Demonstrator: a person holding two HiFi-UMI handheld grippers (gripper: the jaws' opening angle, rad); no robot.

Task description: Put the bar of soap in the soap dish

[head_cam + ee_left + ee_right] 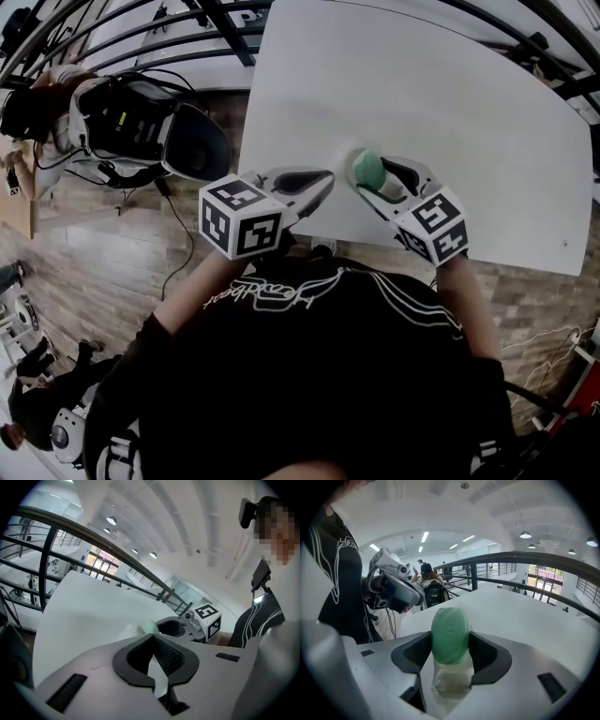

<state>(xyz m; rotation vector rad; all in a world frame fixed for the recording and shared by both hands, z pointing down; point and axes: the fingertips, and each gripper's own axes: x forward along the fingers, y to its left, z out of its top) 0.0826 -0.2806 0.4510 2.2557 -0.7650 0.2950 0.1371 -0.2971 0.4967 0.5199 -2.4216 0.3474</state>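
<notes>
The green oval bar of soap (367,170) stands on edge between the pads of my right gripper (367,172), which is shut on it just above the white table (450,103). In the right gripper view the soap (450,634) fills the gap between the jaws. A pale, whitish soap dish (451,680) lies right under it. My left gripper (322,179) hovers just left of the soap, its tips together with nothing between them. The left gripper view looks past its own jaws (153,640) to the green soap (151,627) and the right gripper (177,628).
The table's near edge (375,251) runs close under both grippers. On the wooden floor to the left stands a piece of black and white equipment (141,122) with cables. Dark railings (225,28) border the far side. A person (37,403) is at the lower left.
</notes>
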